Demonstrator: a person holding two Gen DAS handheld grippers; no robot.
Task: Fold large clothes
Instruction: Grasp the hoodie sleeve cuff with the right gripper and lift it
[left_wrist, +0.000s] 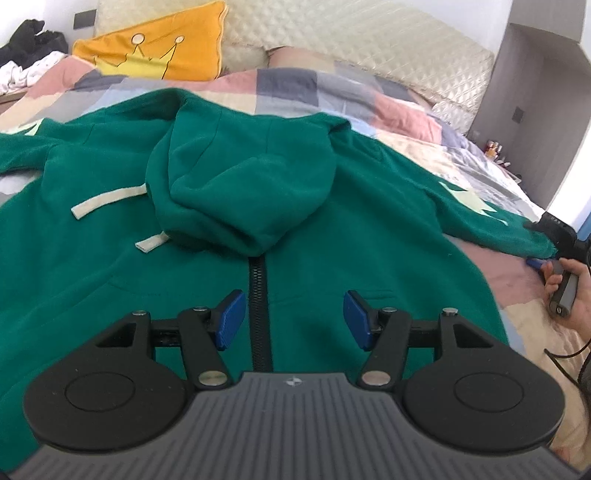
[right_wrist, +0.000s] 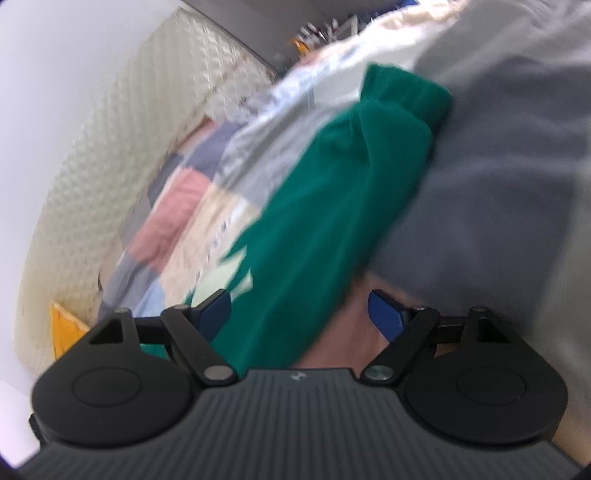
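Note:
A large green zip hoodie (left_wrist: 295, 221) lies front up on the patchwork bedspread (left_wrist: 332, 92), its hood folded down over the chest and two cream drawstrings at the left. My left gripper (left_wrist: 294, 319) is open and empty, hovering over the black zipper (left_wrist: 260, 314). My right gripper (right_wrist: 301, 314) is open, its blue pads either side of the hoodie's right sleeve (right_wrist: 317, 221), which runs away to its cuff. The right wrist view is blurred. The right gripper also shows in the left wrist view (left_wrist: 543, 263) at the sleeve cuff.
An orange crown pillow (left_wrist: 155, 48) leans on the quilted cream headboard (left_wrist: 369, 40). Dark and white clothes (left_wrist: 26, 55) are piled at the far left. Small bottles (left_wrist: 493, 149) stand beyond the bed's right edge. A grey fabric mass (right_wrist: 498, 184) fills the right of the right wrist view.

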